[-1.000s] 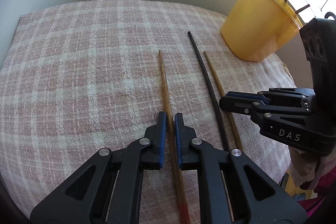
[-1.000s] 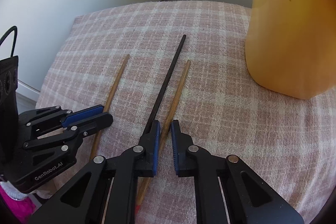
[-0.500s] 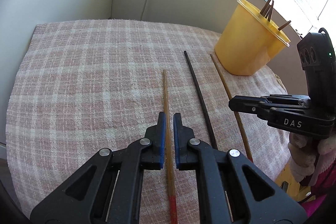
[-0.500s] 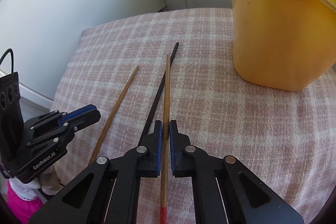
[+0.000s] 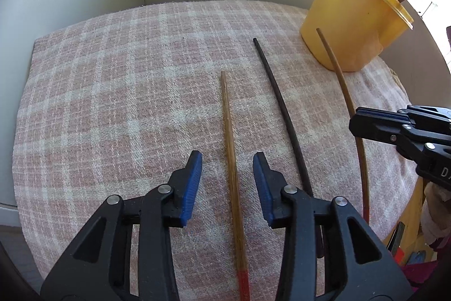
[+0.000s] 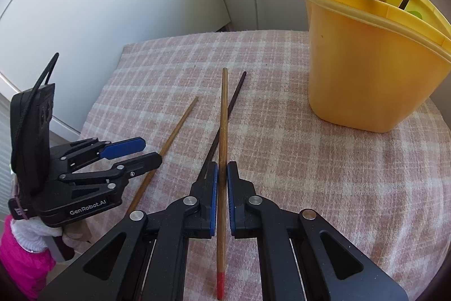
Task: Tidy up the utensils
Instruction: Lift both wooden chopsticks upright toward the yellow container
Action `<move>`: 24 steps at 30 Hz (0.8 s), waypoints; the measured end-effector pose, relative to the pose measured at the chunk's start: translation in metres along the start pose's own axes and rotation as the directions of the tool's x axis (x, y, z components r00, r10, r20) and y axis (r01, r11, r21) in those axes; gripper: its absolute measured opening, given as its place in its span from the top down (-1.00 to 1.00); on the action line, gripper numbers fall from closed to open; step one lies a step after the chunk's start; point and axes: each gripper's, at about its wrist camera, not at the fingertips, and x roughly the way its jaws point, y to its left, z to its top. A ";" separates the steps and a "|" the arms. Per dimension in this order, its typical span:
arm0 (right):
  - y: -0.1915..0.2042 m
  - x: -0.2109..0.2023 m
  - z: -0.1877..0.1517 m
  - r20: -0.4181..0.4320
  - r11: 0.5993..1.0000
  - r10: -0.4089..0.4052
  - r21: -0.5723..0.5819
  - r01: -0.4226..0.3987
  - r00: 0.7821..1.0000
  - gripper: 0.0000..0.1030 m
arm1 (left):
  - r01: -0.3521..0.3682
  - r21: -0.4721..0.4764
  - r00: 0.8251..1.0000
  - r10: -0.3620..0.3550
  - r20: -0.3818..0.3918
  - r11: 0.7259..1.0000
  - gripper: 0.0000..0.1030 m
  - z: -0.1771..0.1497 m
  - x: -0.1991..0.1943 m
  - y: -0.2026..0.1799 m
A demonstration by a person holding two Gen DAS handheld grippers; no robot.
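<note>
The right tongs (image 6: 222,177) are pinching one brown chopstick (image 6: 224,114), lifted toward the yellow cup (image 6: 366,69) (several already standing inside). The left tongs (image 5: 227,177), just opening, are straddling another chopstick (image 5: 229,137) lying beside the black chopstick (image 5: 279,100) on the bench (image 5: 112,81).

The bench is covered by a pink-and-white checked cloth (image 5: 118,92). On the cloth, a brown wooden chopstick with a red end (image 5: 232,171) and a black chopstick (image 5: 282,106) are laid side by side, apart. A yellow plastic tub (image 6: 366,69) is stood on the cloth near the far edge, beyond their tips.
</note>
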 end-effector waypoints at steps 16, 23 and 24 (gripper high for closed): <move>-0.004 -0.040 -0.006 0.088 0.998 0.031 -0.049 -0.027 0.996 0.90 | 0.118 -0.096 0.958 -0.088 0.273 0.988 0.93 0.006 -0.072 0.018; -0.005 -0.078 -0.009 0.195 0.996 0.037 -0.087 -0.020 0.980 0.90 | 0.144 -0.071 0.914 -0.105 0.391 0.987 0.93 0.001 -0.112 0.003; -0.006 -0.084 -0.009 0.213 0.996 0.031 -0.094 -0.012 0.976 0.90 | 0.149 -0.067 0.909 -0.110 0.401 0.987 0.93 0.001 -0.115 0.001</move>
